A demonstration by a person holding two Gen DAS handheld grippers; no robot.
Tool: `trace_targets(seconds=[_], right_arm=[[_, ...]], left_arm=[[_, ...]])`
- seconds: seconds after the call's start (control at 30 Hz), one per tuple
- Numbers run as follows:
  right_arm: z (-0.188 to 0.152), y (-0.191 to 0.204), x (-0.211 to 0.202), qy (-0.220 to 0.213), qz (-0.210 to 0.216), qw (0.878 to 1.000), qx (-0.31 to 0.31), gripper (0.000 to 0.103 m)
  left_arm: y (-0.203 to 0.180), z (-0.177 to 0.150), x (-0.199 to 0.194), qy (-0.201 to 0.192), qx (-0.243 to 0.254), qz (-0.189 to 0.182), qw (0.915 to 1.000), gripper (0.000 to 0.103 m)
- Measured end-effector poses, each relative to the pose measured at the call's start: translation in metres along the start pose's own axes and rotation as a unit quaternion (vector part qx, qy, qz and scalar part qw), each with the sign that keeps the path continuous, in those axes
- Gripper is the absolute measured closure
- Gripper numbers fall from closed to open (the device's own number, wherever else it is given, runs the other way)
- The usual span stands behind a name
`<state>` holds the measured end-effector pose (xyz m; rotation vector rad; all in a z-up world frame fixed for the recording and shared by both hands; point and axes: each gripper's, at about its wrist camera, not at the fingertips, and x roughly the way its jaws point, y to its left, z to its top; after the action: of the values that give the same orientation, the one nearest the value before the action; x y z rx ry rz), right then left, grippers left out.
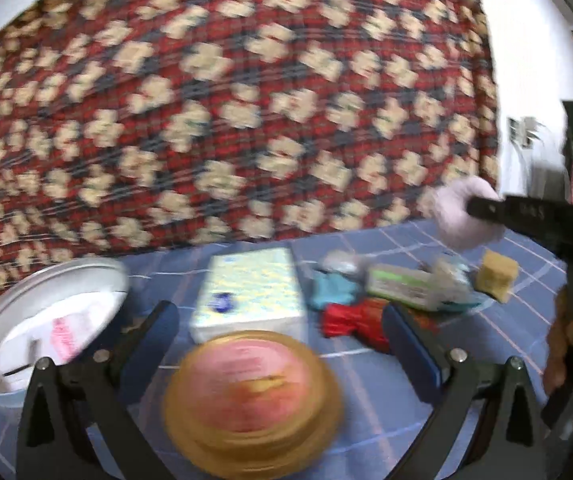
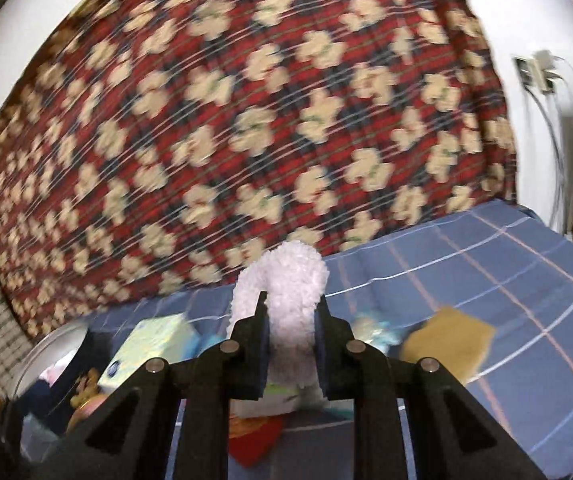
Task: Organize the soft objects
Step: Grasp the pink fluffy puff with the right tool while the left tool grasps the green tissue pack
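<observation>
My right gripper is shut on a fluffy pale lilac ring and holds it above the blue checked cloth. In the left wrist view the same ring hangs in the right gripper's fingers at the right. My left gripper is open and empty, low over a pink and gold round item. Behind that item lie a tissue pack, a red wrapper, a teal soft piece, a green-white packet and a yellow sponge.
A round metal tin with white paper inside stands at the left; it also shows in the right wrist view. A red patterned blanket rises behind the cloth. A white wall with cables is at the right.
</observation>
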<state>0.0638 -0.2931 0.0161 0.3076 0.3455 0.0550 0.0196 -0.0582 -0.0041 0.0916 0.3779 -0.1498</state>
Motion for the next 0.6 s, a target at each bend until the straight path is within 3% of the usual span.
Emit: trace_targets(seconds=[0.2, 0.3, 0.43, 0.6], right_arm=[[0.008, -0.024, 0.001, 0.000, -0.034, 0.999, 0.023, 0.082], [0.008, -0.029, -0.002, -0.004, -0.039, 0.999, 0.030, 0.082], [0.009, -0.030, -0.009, -0.019, -0.052, 0.998, 0.024, 0.082], [0.009, -0.032, -0.009, -0.014, -0.050, 0.998, 0.027, 0.082]], left_arm=[[-0.046, 0.013, 0.019, 0.027, 0.036, -0.051, 0.9977, 0.000], [-0.064, 0.022, 0.038, 0.046, 0.043, -0.054, 0.9965, 0.000], [-0.089, 0.029, 0.076, 0.108, 0.053, -0.063, 0.9908, 0.000], [-0.112, 0.027, 0.111, 0.147, 0.084, -0.047, 0.9844, 0.000]])
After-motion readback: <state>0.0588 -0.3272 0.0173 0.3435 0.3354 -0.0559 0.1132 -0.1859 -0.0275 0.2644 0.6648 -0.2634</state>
